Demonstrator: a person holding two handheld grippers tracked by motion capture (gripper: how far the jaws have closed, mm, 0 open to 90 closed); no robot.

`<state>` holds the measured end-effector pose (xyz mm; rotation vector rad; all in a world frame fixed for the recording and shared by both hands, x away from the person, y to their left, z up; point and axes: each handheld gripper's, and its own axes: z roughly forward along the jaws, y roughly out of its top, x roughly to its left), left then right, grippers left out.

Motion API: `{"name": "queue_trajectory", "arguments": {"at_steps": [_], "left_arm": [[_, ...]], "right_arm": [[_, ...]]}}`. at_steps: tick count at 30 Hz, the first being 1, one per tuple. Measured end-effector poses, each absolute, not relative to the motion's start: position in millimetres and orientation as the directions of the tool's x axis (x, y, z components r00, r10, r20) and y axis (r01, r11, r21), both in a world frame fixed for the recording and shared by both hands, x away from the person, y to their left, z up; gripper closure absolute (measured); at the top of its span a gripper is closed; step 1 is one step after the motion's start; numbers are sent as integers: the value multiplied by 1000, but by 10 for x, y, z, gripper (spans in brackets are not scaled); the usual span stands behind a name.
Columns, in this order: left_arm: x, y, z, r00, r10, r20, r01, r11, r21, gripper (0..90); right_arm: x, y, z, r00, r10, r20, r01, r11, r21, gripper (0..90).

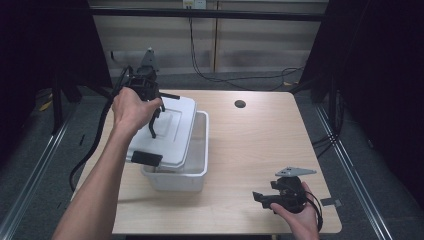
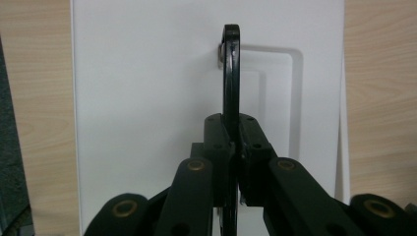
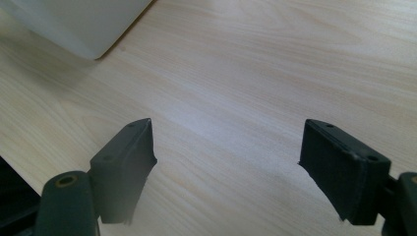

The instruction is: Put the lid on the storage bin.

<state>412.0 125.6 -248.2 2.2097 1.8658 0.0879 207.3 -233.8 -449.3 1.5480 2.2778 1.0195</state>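
My worry is the white lid, lying askew over the clear bin at the table's left, swinging or slipping since my left gripper's jaws pinch only its thin black handle, while my right gripper's jaws hang spread.

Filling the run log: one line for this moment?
left tool: shut on lid handle | lid: askew on bin | right tool: open, idle
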Motion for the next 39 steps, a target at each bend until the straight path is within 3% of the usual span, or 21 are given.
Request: {"name": "queue_trajectory", "arguments": {"at_steps": [15, 22, 25, 39], "left_arm": [[4133, 1178, -2603, 88, 987, -135, 975, -58, 213, 848], [4133, 1144, -2652, 76, 986, -149, 975, -42, 219, 847], [4140, 1149, -2689, 75, 978, -195, 979, -35, 203, 848], [4140, 1016, -2803, 79, 977, -197, 980, -39, 197, 849]], "right_arm": [[2078, -2341, -4501, -420, 880, 222, 753, 201, 627, 181], [2075, -2343, -4502, -419, 881, 221, 753, 202, 626, 180], [2079, -2344, -4504, -419, 880, 225, 757, 201, 622, 180], [2078, -2347, -4513, -422, 878, 227, 759, 205, 618, 180]]}}
